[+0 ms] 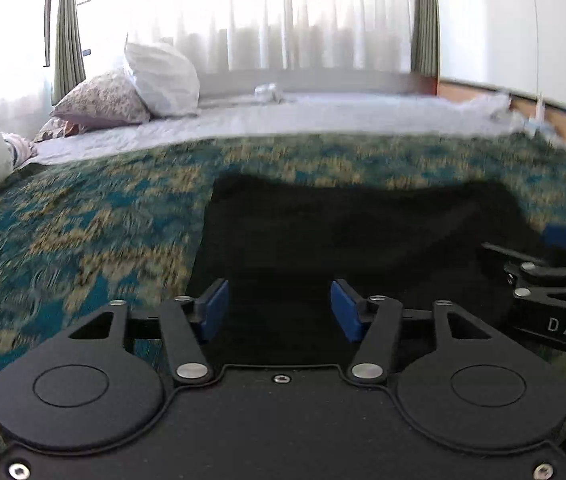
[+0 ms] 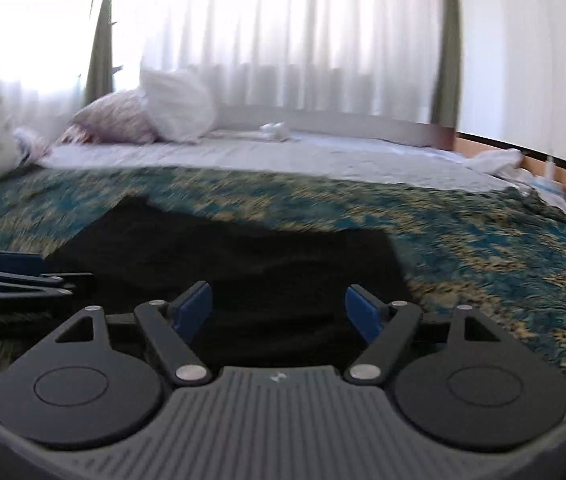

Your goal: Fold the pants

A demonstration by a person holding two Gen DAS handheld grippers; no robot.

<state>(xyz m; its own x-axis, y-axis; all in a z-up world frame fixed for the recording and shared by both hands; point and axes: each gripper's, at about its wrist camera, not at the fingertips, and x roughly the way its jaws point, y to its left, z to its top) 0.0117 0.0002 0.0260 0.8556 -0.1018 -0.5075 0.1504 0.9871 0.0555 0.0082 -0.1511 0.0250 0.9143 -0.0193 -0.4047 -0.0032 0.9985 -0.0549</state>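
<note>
**Both tongs spread over the black pants on the bed**

From my left wrist camera I see the left tongs (image 1: pixel 279 310) with their blue pads (image 1: pixel 214 310) spread wide apart, holding nothing. Between and beyond them lie the black pants (image 1: pixel 343 236), flat on the teal-and-gold patterned bedspread (image 1: pixel 83 220). The cloth is too dark and blurred for me to make out folds or seams. At the right edge of that view the right tongs (image 1: pixel 563 256) reach in over the pants.

My right wrist camera shows the right tongs (image 2: pixel 279 312) likewise spread, pads (image 2: pixel 363 312) apart and pinching nothing, with the pants (image 2: pixel 223 256) directly ahead and the left tongs (image 2: pixel 15 272) at the left edge. Farther back I see a white sheet (image 2: pixel 283 156), pillows (image 2: pixel 175 100) at the left, and bright curtains (image 2: pixel 283 40) behind the bed.
</note>
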